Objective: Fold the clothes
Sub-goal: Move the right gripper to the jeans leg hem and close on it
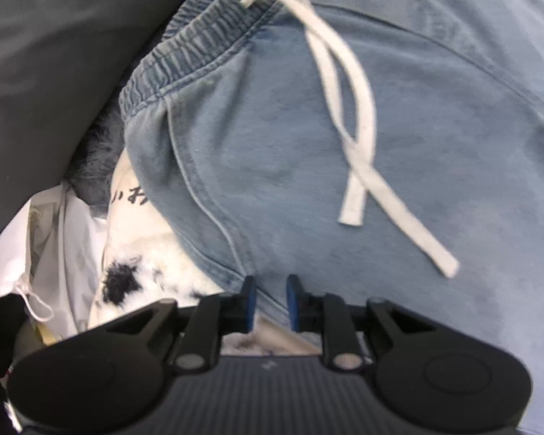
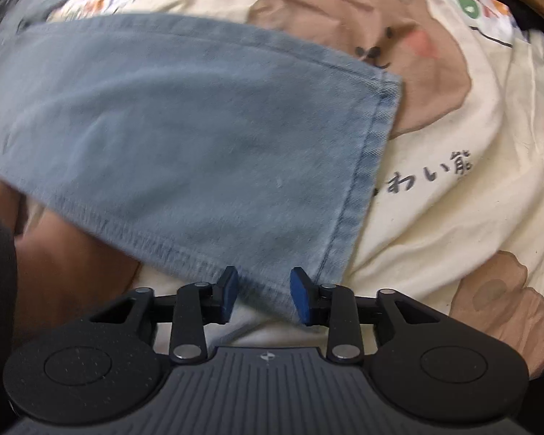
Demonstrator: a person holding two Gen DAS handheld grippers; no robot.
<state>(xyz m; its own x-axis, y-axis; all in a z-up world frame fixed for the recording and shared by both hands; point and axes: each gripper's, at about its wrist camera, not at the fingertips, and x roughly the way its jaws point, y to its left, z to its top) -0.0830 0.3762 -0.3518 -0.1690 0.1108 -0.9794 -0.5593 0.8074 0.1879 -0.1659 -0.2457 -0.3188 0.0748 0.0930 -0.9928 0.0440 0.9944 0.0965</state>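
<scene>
bear-print bedding (image 2: 453, 217) under jeans (image 2: 181, 127)

Both my wrist views are evenly lit by soft, diffuse light; no hard shadows or glare. The fisheye lens bends straight edges and darkens the corners. In the left view the light blue denim trousers (image 1: 344, 127) are soft with slight blur, their white flat drawstring (image 1: 348, 83) smeared. In the right view motion blur smears the denim's left side; the cream bear-print sheet (image 2: 453, 199) reads sharper.
</scene>
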